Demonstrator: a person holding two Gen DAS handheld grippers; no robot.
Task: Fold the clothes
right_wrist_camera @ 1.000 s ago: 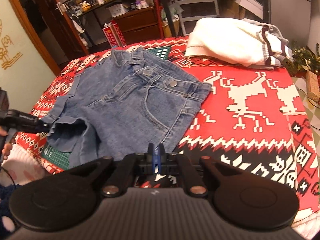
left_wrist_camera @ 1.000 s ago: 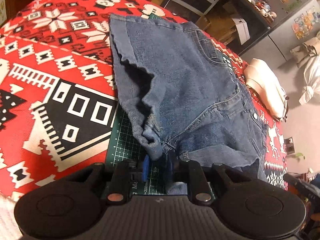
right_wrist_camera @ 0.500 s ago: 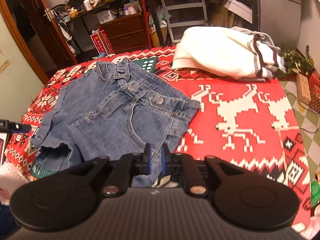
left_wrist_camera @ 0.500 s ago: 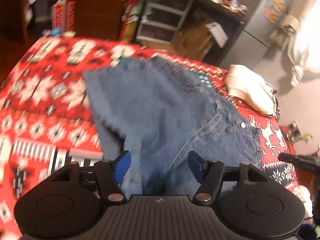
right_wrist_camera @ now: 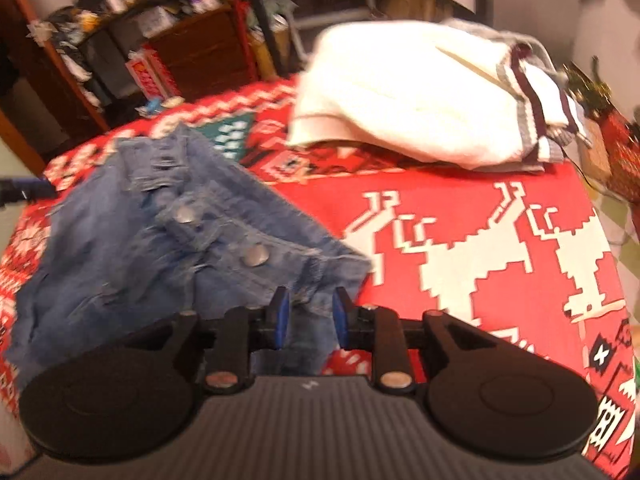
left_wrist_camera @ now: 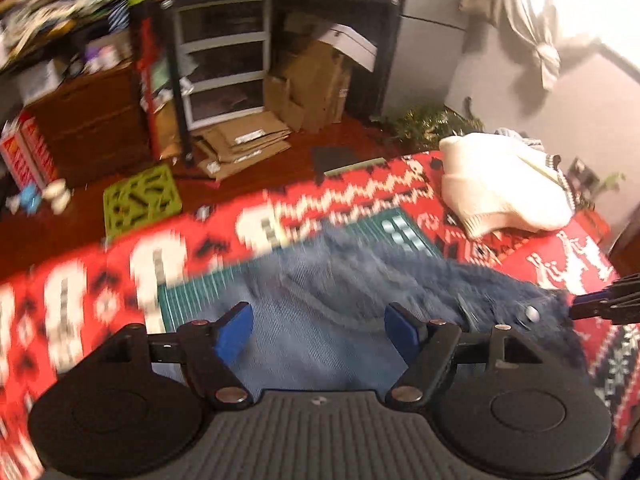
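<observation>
Blue denim shorts (right_wrist_camera: 160, 240) lie flat on the red patterned cloth, waistband with two metal buttons toward the right. My left gripper (left_wrist_camera: 318, 328) hovers over the shorts (left_wrist_camera: 340, 280); its jaws are wide and still opening, with nothing pinched. My right gripper (right_wrist_camera: 310, 316) is low over the near waistband corner. Its jaws are opening too, with a narrow gap; denim shows through it, but the pads do not press on it. The right gripper's tip (left_wrist_camera: 604, 304) pokes in from the right edge of the left wrist view. Both views are motion-blurred.
A folded white sweater (right_wrist_camera: 420, 92) with striped trim lies at the far right of the red cloth (right_wrist_camera: 480, 260). A green cutting mat (left_wrist_camera: 360, 232) peeks out under the shorts. Beyond the table are shelves, drawers, cardboard boxes and a green crate (left_wrist_camera: 140, 196) on the floor.
My left gripper let go of the bunched leg of the shorts, opened wide and swung across them. The right gripper went from shut to partly open and moved left onto the waistband corner.
</observation>
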